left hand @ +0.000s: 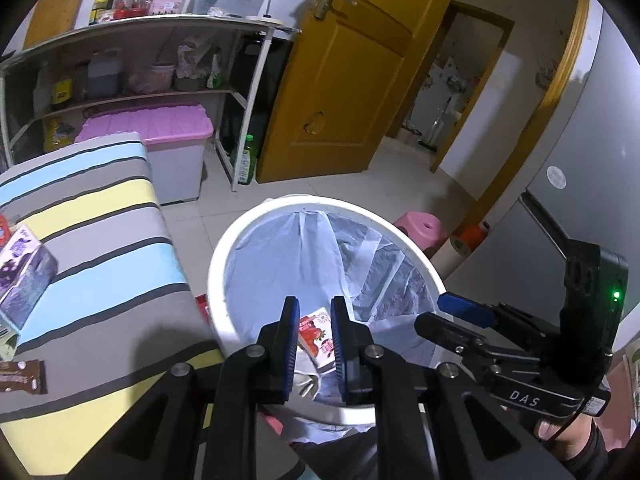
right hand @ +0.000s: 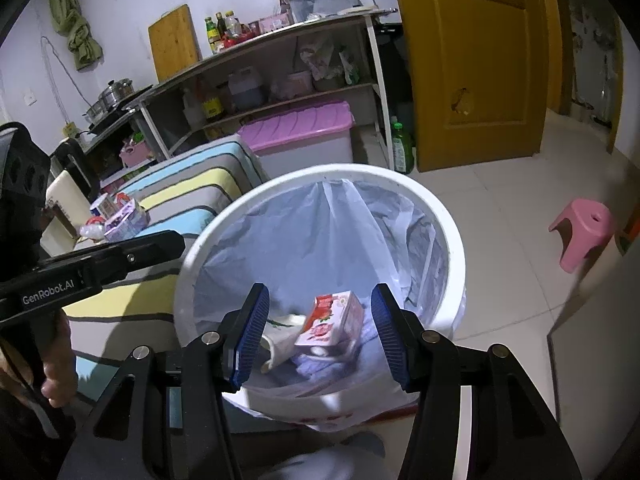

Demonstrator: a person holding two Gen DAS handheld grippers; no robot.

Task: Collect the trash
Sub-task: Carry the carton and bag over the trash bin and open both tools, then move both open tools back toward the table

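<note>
A white trash bin (left hand: pixel 224 256) (right hand: pixel 452 236) lined with a pale plastic bag stands on the floor beside the striped table. A red and pink strawberry milk carton (right hand: pixel 332 322) (left hand: pixel 316 334) lies at its bottom with a crumpled white wrapper (right hand: pixel 282 340). My right gripper (right hand: pixel 318 334) is open and empty above the bin's near rim. My left gripper (left hand: pixel 315 344) hovers over the bin too, its jaws a narrow gap apart with nothing between them. More trash lies on the table: a purple carton (left hand: pixel 22 276) (right hand: pixel 126 220) and a brown snack wrapper (left hand: pixel 20 376).
The table with a striped cloth (left hand: pixel 100 240) is left of the bin. A pink-lidded storage box (left hand: pixel 172 128), a shelf unit with bottles, a green bottle (left hand: pixel 246 160) and a yellow door (left hand: pixel 340 80) stand behind. A pink stool (right hand: pixel 584 232) is to the right.
</note>
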